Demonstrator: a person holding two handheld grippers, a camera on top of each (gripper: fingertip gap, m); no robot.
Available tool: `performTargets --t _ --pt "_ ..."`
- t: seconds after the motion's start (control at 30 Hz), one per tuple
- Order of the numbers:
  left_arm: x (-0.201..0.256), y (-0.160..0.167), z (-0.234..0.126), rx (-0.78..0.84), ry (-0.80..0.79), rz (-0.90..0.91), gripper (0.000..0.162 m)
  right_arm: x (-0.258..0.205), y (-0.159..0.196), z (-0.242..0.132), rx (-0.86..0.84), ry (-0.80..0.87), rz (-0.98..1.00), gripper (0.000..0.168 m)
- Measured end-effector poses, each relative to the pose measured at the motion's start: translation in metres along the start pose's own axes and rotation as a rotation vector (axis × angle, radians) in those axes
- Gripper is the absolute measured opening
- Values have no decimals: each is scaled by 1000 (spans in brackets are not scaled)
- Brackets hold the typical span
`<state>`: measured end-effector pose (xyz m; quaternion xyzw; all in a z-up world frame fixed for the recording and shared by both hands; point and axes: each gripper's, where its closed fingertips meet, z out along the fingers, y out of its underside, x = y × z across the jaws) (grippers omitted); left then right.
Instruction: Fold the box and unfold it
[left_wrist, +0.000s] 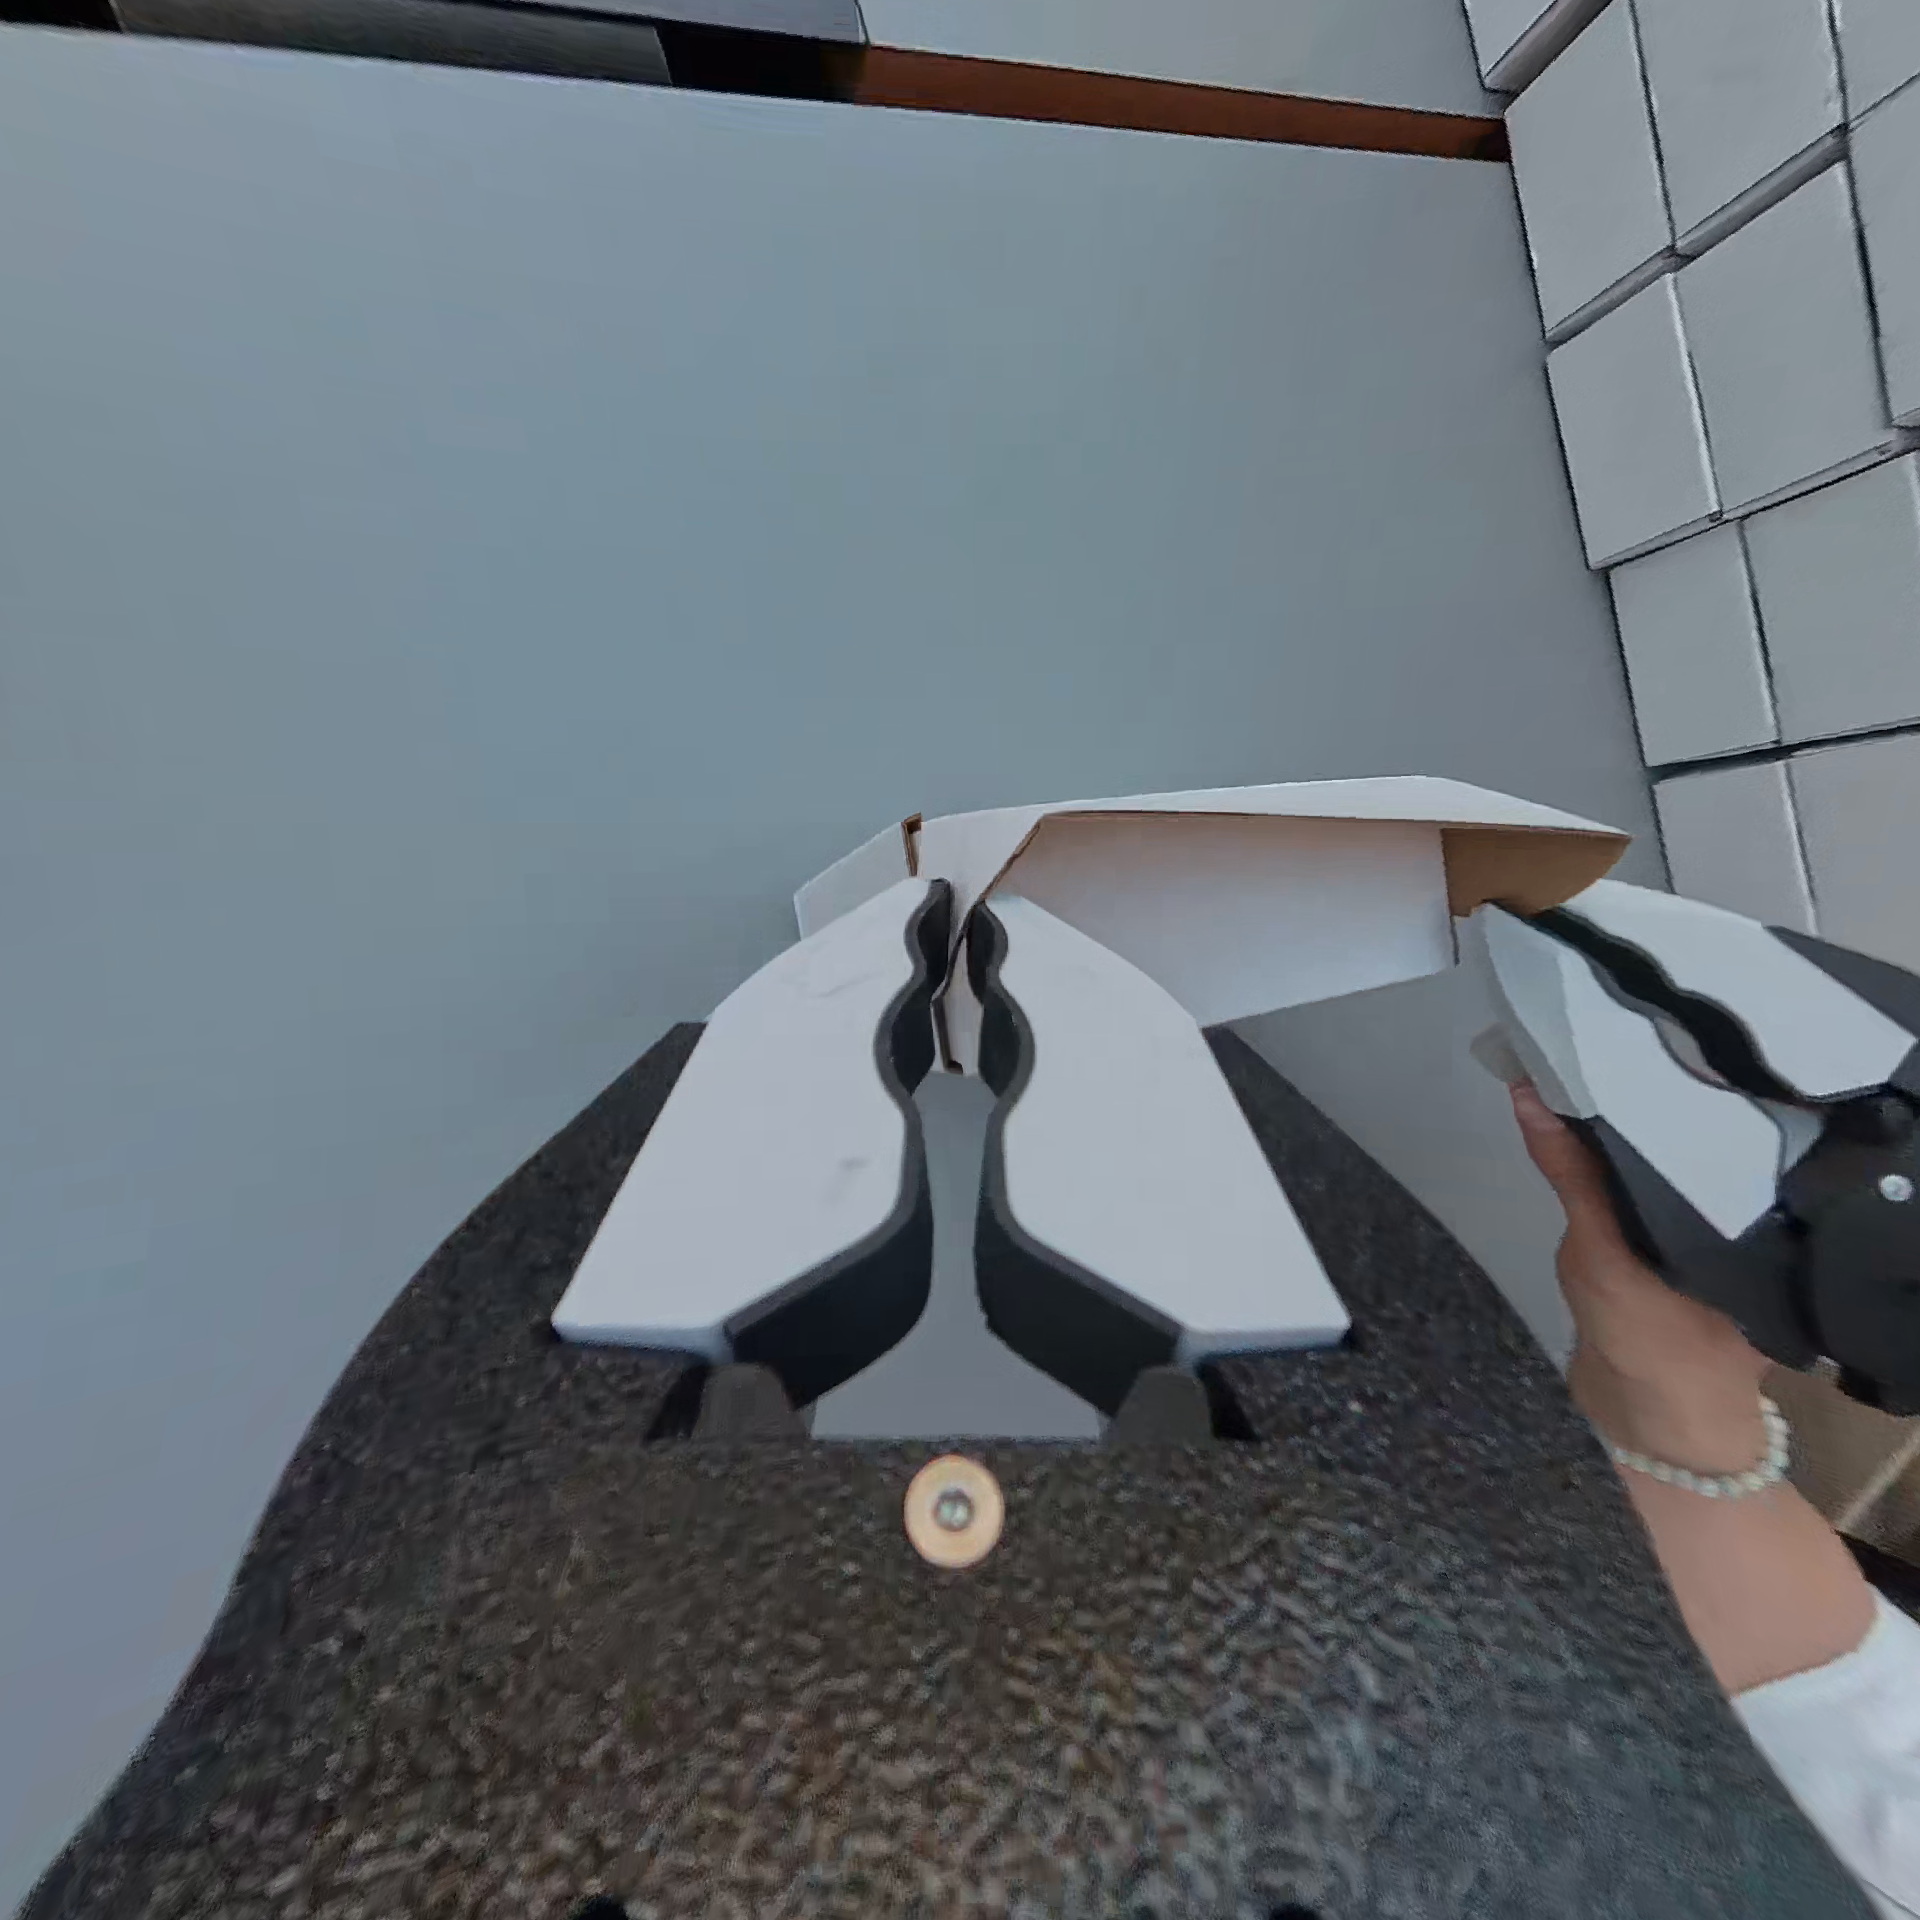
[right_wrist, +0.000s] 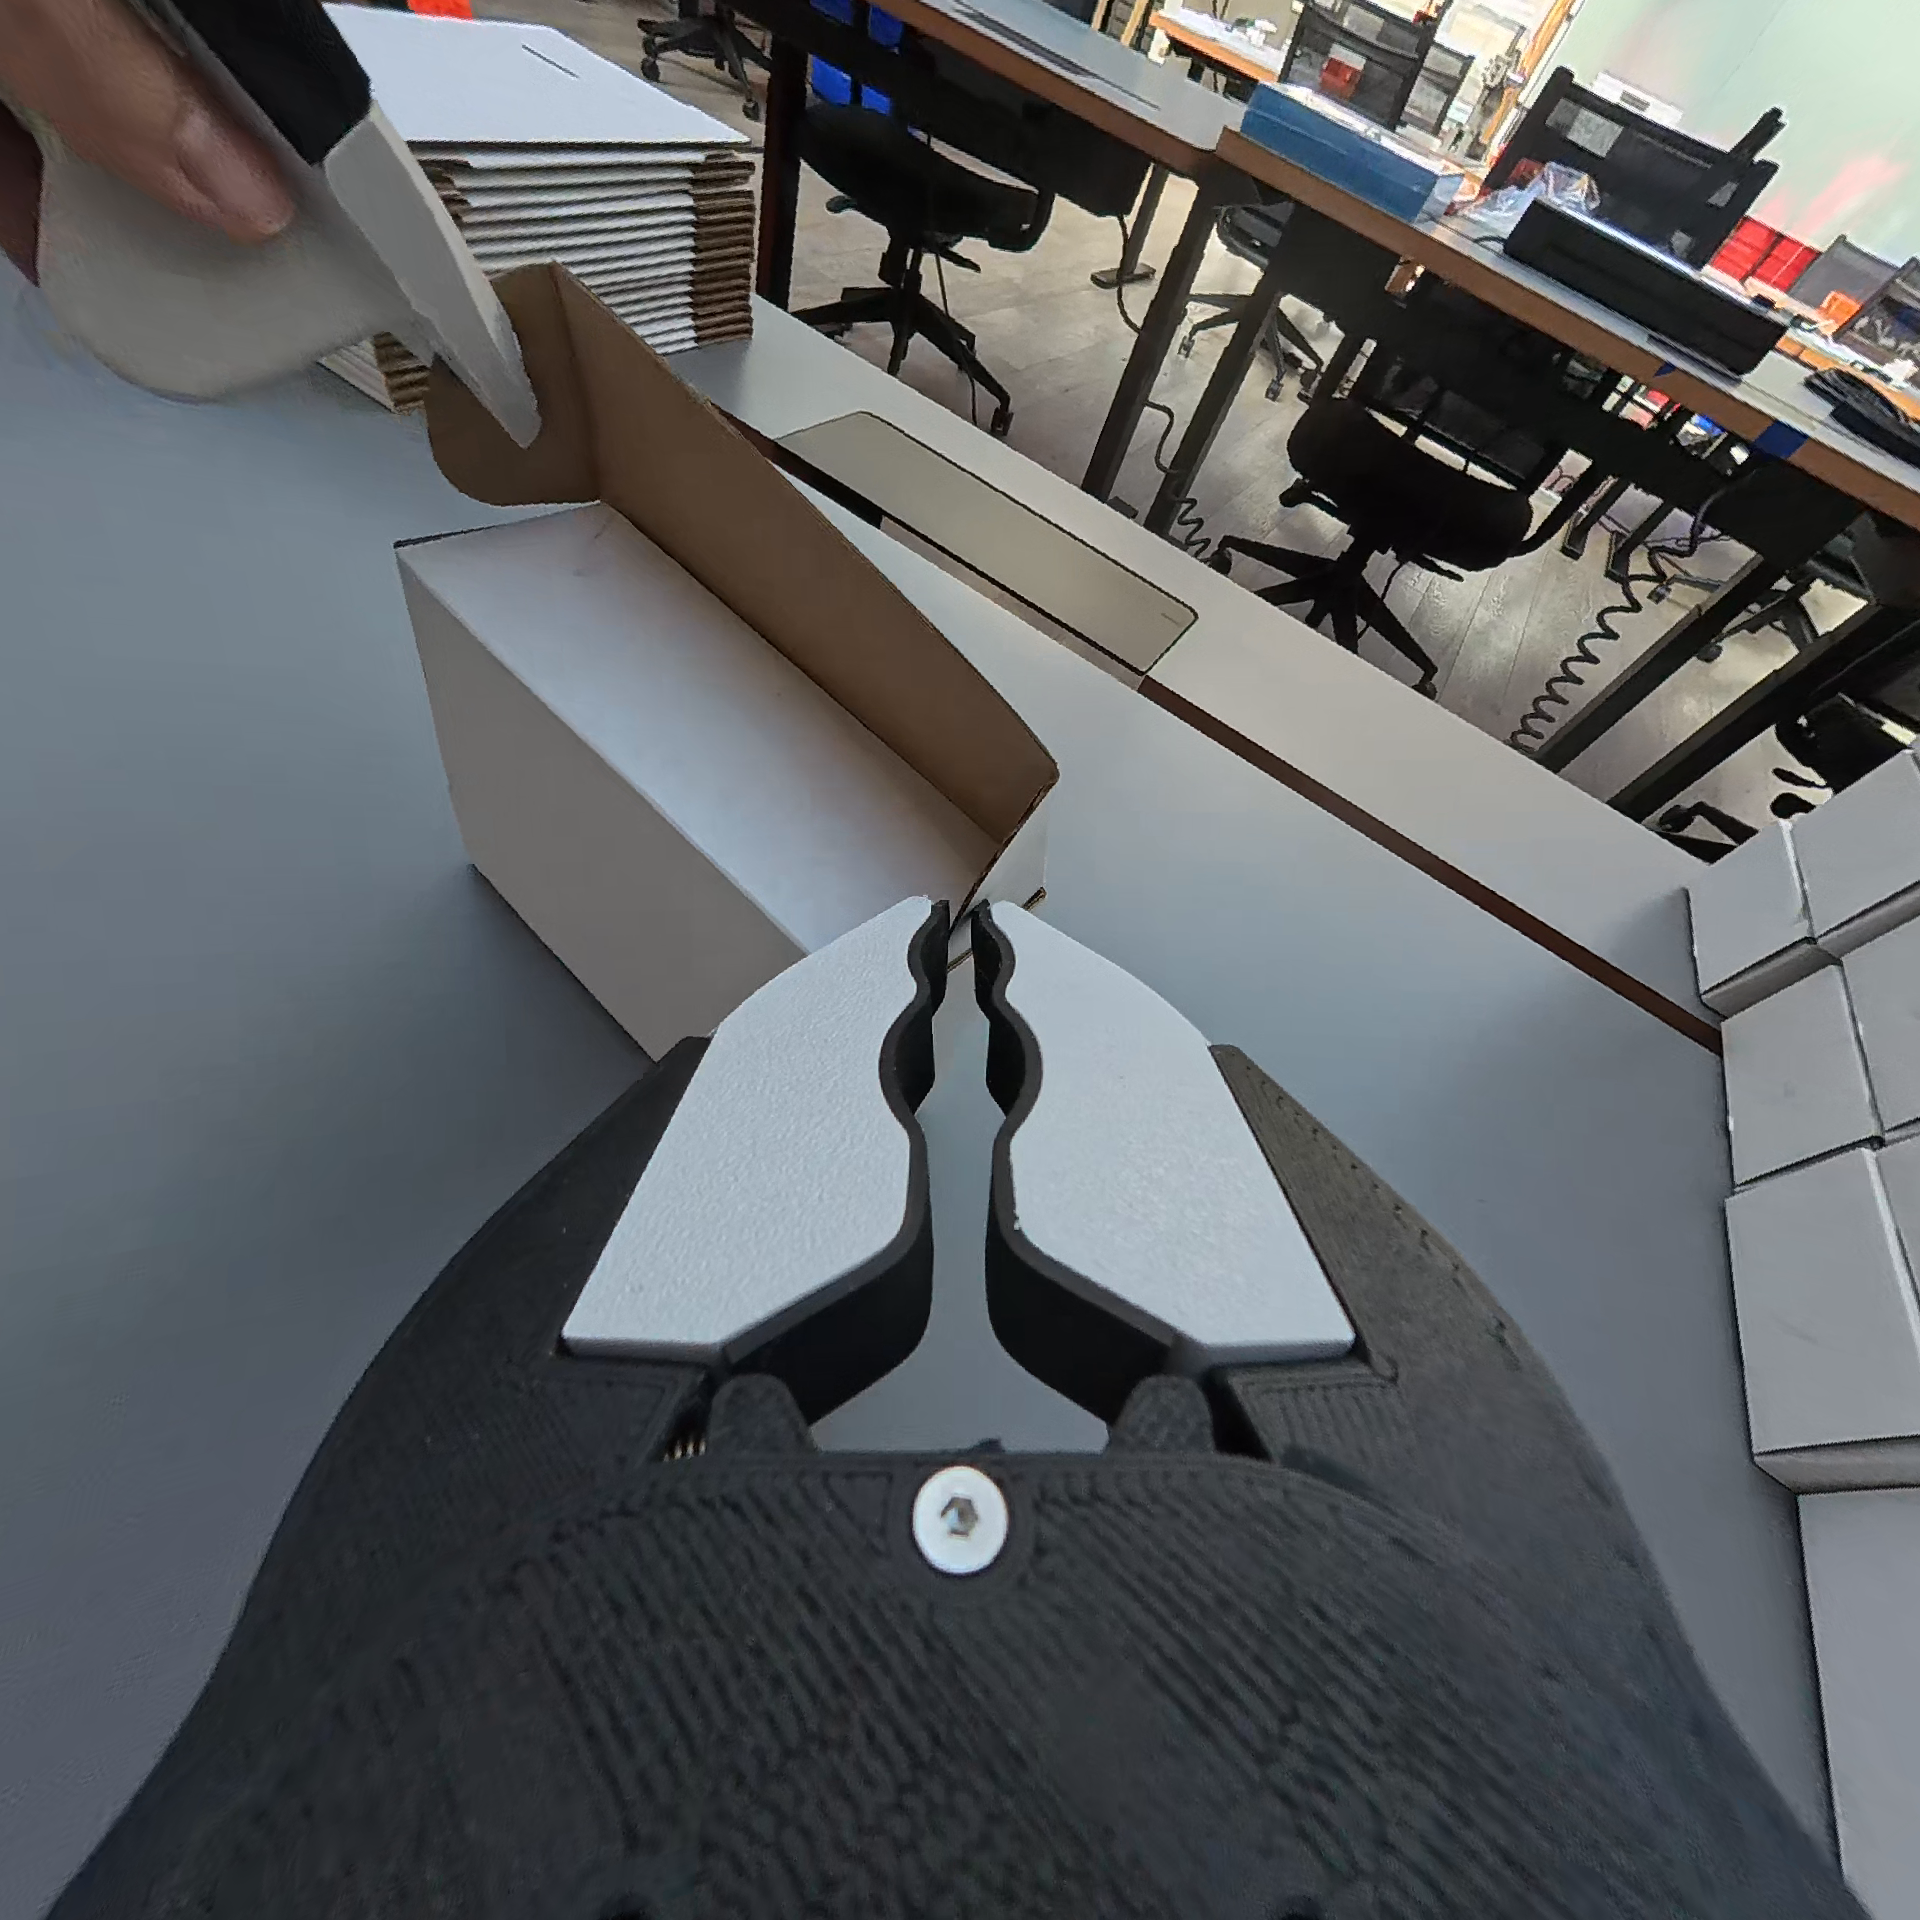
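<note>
A white cardboard box (right_wrist: 623, 748), brown inside, stands on the grey table (right_wrist: 208, 831) with its lid flap (right_wrist: 790, 561) raised and tilted over the top. My right gripper (right_wrist: 961, 920) is shut on the near corner of that lid flap. My left gripper (left_wrist: 956, 966) is shut on a side tab of the box (left_wrist: 1226, 914). In the right wrist view, the left gripper (right_wrist: 499, 384) pinches the rounded tab at the lid's far end. In the left wrist view, the right gripper (left_wrist: 1507, 920) meets the lid's brown corner.
A stack of flat cardboard blanks (right_wrist: 582, 208) lies behind the box. Several folded white boxes (right_wrist: 1829, 1143) are stacked at the right, also seen in the left wrist view (left_wrist: 1714, 364). Beyond the table edge (right_wrist: 1455, 862) stand office chairs and other desks. A hand (left_wrist: 1662, 1351) holds the right gripper.
</note>
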<state>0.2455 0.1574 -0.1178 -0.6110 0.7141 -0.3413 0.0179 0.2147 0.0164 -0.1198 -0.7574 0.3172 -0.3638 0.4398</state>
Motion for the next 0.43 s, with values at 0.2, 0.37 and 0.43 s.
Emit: performTargets --t 0.2,0.37,0.43 --pt "3 -6 4 -67 37 -169 2 -1 -1 2 5 35 14 5" --pt "2 -7 8 6 -15 -140 2 3 -2 5 13 15 82 5" --pt "1 -5 8 42 -61 -72 2 3 -2 5 16 7 103 5"
